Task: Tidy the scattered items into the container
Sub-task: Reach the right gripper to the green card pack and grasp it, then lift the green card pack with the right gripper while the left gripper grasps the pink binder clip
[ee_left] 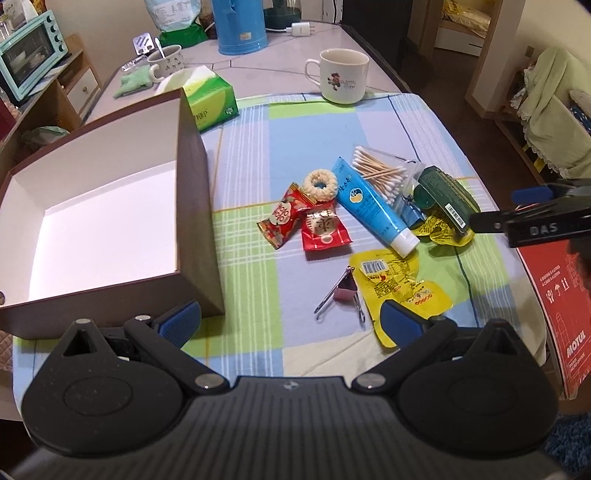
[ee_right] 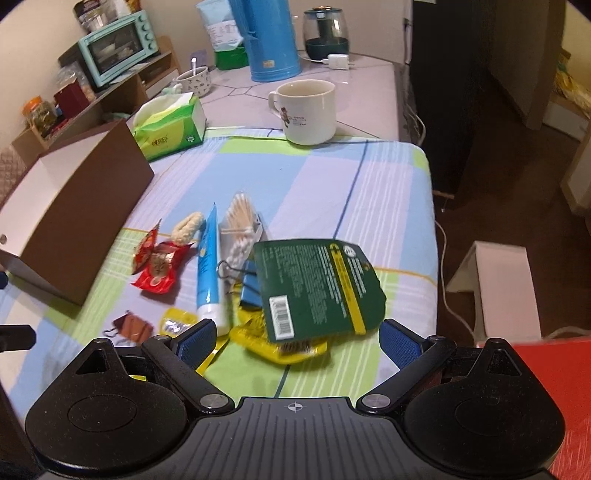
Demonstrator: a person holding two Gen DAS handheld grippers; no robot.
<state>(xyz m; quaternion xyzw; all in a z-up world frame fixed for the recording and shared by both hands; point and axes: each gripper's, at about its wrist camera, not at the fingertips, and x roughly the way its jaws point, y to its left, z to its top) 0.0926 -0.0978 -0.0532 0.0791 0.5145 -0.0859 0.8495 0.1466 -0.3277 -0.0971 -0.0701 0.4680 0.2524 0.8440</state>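
A brown box with a white, empty inside stands on the left of the checked cloth; in the right wrist view the box is at the far left. Right of it lie two red candy packets, a ring biscuit, a blue tube, a bag of cotton swabs, a green card pack, yellow sachets and a pink binder clip. My left gripper is open, just short of the clip. My right gripper is open, with the green card pack just ahead, untouched.
A white mug, a green tissue pack and a blue thermos stand behind the cloth. A blue binder clip lies beside the blue tube. A red carton sits off the table's right edge.
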